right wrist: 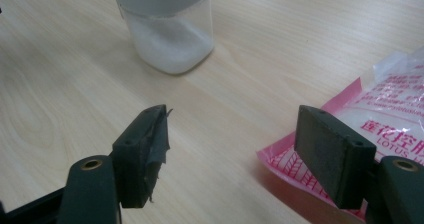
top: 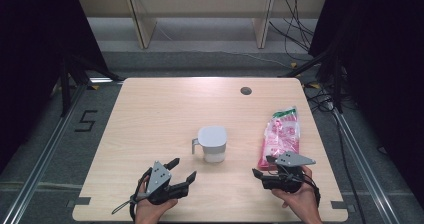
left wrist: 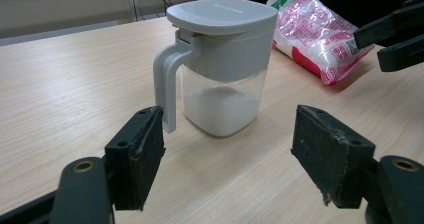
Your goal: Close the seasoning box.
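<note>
A clear jug (top: pixel 212 144) with a grey lid and handle stands mid-table, with white powder at its bottom (left wrist: pixel 220 109); its base also appears in the right gripper view (right wrist: pixel 170 39). A pink and white printed bag (top: pixel 281 136) lies flat to its right (left wrist: pixel 315 31) (right wrist: pixel 380 119). My left gripper (top: pixel 182 170) is open near the front edge, aimed at the jug, nothing between its jaws (left wrist: pixel 227 154). My right gripper (top: pixel 264 167) is open just in front of the bag's near end (right wrist: pixel 230 154), also empty.
The wooden table (top: pixel 160 109) has a round cable hole (top: pixel 245 90) at the back right. Dark curtains and rails flank it; cables lie on the floor behind.
</note>
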{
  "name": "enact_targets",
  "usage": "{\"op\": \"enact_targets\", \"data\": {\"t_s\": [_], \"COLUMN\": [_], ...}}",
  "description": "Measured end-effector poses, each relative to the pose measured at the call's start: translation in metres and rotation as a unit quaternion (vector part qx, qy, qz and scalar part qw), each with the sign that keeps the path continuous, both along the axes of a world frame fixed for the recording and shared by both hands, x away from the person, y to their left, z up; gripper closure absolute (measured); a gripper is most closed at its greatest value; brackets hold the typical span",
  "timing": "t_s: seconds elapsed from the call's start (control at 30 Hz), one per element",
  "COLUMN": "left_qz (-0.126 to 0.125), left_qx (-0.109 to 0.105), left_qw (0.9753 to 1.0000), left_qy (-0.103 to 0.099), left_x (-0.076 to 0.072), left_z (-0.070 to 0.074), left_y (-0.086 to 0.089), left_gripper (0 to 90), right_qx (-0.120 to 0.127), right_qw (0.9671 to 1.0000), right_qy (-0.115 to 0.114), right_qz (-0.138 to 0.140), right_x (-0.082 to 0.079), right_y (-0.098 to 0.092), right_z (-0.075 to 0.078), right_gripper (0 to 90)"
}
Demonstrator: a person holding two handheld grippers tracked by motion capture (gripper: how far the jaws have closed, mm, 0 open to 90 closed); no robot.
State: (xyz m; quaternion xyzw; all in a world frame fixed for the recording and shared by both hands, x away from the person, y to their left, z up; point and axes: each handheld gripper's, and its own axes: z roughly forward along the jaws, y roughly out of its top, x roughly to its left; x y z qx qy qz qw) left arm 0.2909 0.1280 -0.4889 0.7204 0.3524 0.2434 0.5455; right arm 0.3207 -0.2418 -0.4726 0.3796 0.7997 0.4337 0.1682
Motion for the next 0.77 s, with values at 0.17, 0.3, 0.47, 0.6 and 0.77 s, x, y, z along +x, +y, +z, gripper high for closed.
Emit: {"op": "enact_targets", "data": {"t_s": [0.17,0.3,0.47,0.6,0.77], "left_qz": [-0.003,-0.006,-0.008,-0.008,-0.008], "left_qx": [0.012,0.019,0.023,0.022,0.021], "left_qw": [0.9999,0.9997,0.9996,0.9996,0.9997], "left_qy": [-0.007,-0.012,-0.015,-0.013,-0.011], "left_x": [0.0004,0.0013,0.0022,0.0022,0.0024], "left_z": [0.0002,0.0007,0.0010,0.0012,0.0011], "left_y": [-0.0001,0.0005,0.0011,0.0009,0.0007], "left_gripper": [28.1,28.1,28.1,28.1,28.1], "right_qx": [-0.009,-0.010,-0.007,-0.011,-0.008], "right_qw": [0.9999,0.9999,0.9999,0.9999,0.9998], "right_qy": [-0.003,-0.001,0.003,0.006,0.012], "right_qz": [0.007,0.013,0.009,0.012,0.010], "right_x": [-0.0051,-0.0077,-0.0092,-0.0091,-0.0088], "right_y": [-0.0039,-0.0052,-0.0051,-0.0056,-0.0057], "right_z": [-0.0034,-0.0054,-0.0064,-0.0064,-0.0069], "right_gripper": [30.6,30.6,30.6,30.6,30.6]}}
